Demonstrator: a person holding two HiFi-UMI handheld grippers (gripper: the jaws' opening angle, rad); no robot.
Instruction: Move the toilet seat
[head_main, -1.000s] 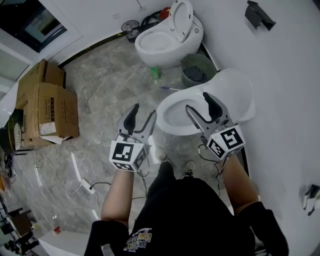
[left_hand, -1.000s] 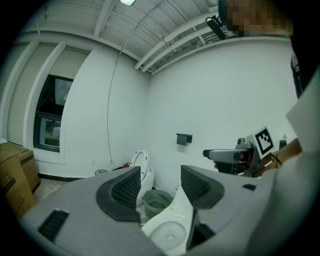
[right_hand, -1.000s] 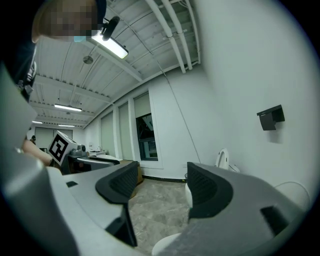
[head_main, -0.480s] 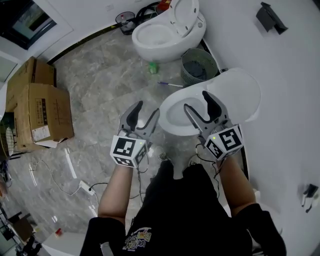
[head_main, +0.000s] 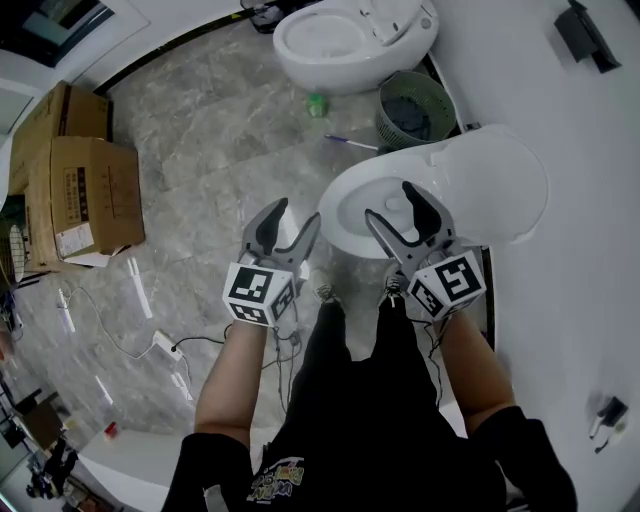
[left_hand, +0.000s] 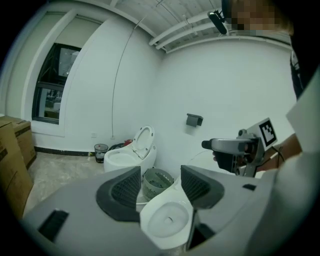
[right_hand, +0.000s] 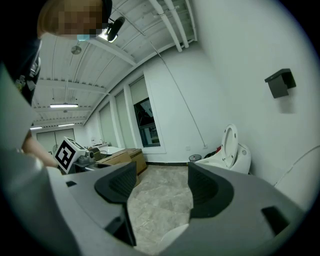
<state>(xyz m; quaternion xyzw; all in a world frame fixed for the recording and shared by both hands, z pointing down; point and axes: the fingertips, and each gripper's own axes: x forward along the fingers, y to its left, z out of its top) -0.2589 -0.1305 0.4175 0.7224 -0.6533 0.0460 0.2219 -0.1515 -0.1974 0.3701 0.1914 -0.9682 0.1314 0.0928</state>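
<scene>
Hovering, apparently over toilet (head_main: 347, 218): right tool (head_main: 390, 202)

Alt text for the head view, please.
Looking steeply down, a person holds a left hand-held gripper and a right hand-held gripper, both with jaws open and empty, by a white toilet whose lid is raised toward the wall. A second toilet, a green basket and cardboard boxes stand on the marble floor beyond.
</scene>
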